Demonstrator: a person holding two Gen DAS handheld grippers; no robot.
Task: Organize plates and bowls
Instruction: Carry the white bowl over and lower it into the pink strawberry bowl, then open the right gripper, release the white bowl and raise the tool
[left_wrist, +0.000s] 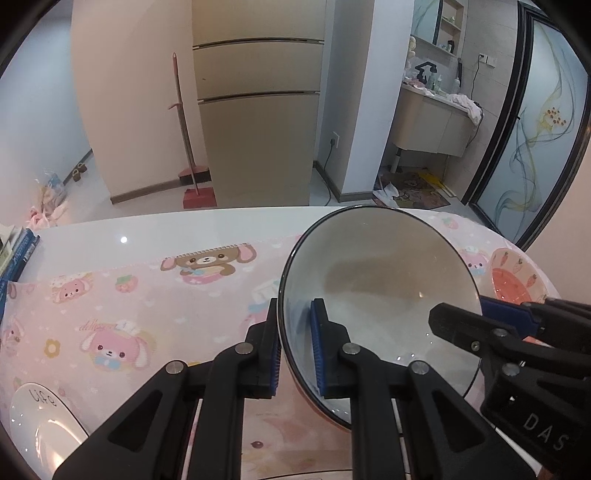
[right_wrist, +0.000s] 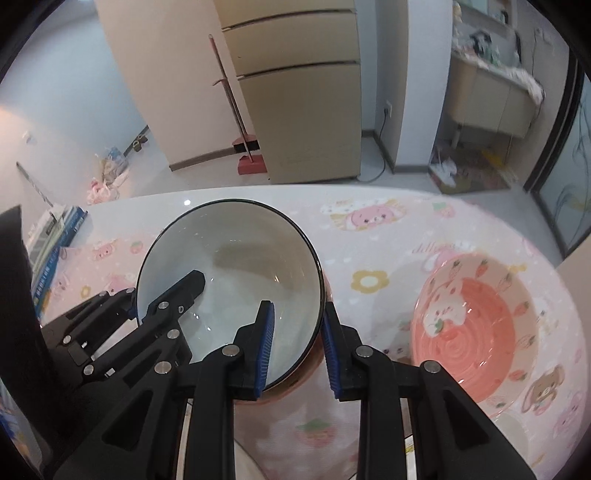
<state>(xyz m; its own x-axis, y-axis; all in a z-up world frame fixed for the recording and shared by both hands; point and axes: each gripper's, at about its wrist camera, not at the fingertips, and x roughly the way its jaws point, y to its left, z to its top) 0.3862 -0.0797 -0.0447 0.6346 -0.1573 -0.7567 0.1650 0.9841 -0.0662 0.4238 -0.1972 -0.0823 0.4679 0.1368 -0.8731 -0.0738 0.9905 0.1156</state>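
A white bowl with a black rim (left_wrist: 384, 295) (right_wrist: 229, 280) is held tilted above the pink cartoon tablecloth. My left gripper (left_wrist: 295, 350) straddles its left rim, one finger inside and one outside, and looks closed on it. My right gripper (right_wrist: 297, 350) straddles the bowl's right rim, with a gap between the outer pad and the wall. Each gripper shows in the other's view: the right one (left_wrist: 491, 332), the left one (right_wrist: 159, 306). A pink strawberry-patterned bowl (right_wrist: 476, 328) (left_wrist: 517, 277) sits on the cloth to the right.
A white dish marked "Life" (left_wrist: 40, 421) lies at the near left. Books (right_wrist: 55, 240) are stacked at the table's left edge. The table's far edge (left_wrist: 184, 218) faces a floor with a fridge, broom and dustpan.
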